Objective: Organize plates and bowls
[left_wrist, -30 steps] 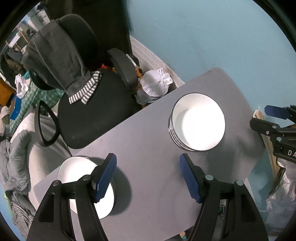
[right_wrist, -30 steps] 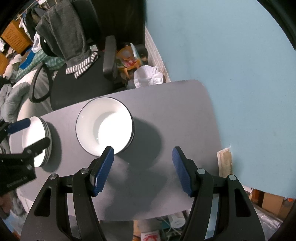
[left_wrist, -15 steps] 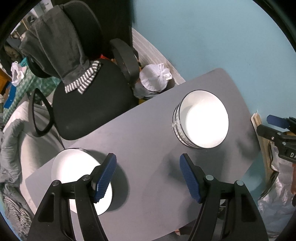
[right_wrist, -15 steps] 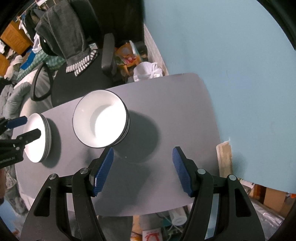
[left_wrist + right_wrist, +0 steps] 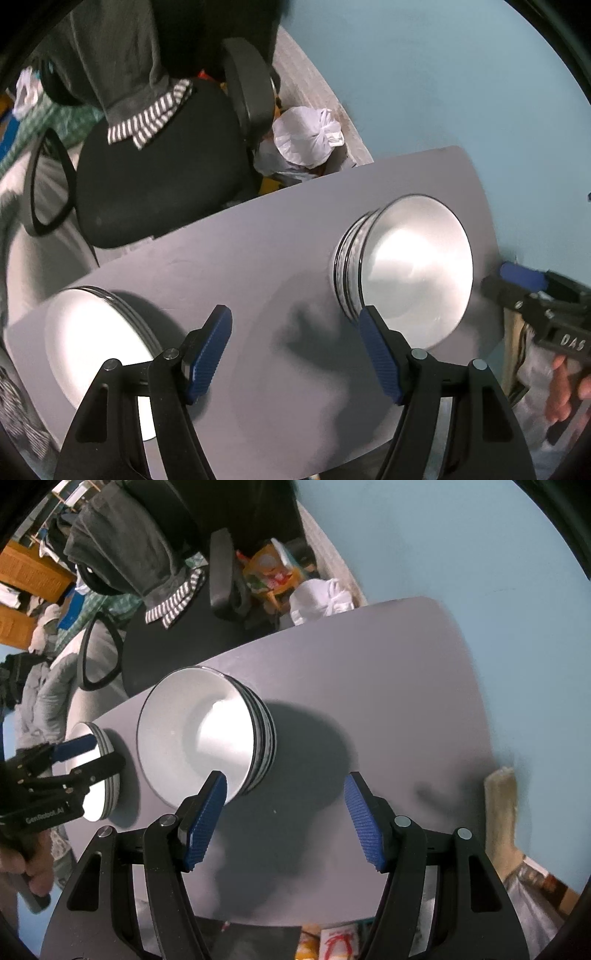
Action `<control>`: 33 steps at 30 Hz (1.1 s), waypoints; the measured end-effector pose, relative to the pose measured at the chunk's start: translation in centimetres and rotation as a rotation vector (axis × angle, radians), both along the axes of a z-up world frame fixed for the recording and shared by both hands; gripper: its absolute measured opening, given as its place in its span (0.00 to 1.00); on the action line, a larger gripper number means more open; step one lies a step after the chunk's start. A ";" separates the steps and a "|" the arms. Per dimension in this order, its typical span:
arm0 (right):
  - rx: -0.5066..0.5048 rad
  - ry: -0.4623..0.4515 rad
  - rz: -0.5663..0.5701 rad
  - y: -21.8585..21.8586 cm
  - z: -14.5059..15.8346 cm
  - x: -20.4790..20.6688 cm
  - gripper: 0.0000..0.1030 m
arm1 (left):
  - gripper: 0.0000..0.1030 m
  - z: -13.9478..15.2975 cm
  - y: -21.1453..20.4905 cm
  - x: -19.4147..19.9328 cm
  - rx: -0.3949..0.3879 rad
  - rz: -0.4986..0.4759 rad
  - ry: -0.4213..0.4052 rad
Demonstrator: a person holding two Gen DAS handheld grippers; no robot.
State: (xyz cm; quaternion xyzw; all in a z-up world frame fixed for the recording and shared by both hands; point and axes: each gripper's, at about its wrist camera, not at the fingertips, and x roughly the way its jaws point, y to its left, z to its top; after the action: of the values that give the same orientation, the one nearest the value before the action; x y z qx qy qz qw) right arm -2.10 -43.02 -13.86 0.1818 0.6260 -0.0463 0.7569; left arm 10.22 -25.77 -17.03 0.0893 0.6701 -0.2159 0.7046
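Black office chair [image 5: 159, 177] and white bag [image 5: 306, 136] sitting beyond grey table [image 5: 258, 258]. Bowl stack [image 5: 406, 269] resting rim-up mid-table, plate stack [image 5: 96, 354] lying flat at left end. Left gripper [image 5: 295, 347] and right gripper [image 5: 282, 812] hovering released, holding nothing.

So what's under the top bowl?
More bowls: the top bowl sits nested in a stack whose dark rims show at the side. What lies inside the lower bowls is covered, and their exact number is hard to tell.

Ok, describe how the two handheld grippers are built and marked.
Both grippers, left and right, have black plastic frames with silver pivot screws and blue ribbed finger pads. White lettering marks their bodies: GenRobot.AI on the left, DAS on the right. No cables show.
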 end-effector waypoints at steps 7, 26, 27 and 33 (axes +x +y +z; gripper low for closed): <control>0.054 0.041 0.036 -0.4 -2.7 2.4 0.64 | 0.76 -2.3 -0.6 1.5 -0.041 0.098 0.084; 0.205 0.088 0.061 -2.7 -6.8 4.4 0.64 | 0.76 -5.9 -2.2 2.6 -0.062 0.179 0.209; 0.211 0.088 0.065 -2.7 -6.9 4.4 0.64 | 0.74 -6.2 -2.3 2.6 -0.063 0.183 0.216; 0.239 0.094 0.075 -2.4 -7.1 4.6 0.64 | 0.60 -6.6 -2.2 2.6 -0.120 0.205 0.268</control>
State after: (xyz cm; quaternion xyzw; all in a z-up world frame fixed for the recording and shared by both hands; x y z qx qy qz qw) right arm 2.55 -45.42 -21.01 0.2447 0.6683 0.0486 0.7008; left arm 12.87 -27.93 -23.67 -0.0511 0.7496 -0.1926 0.6312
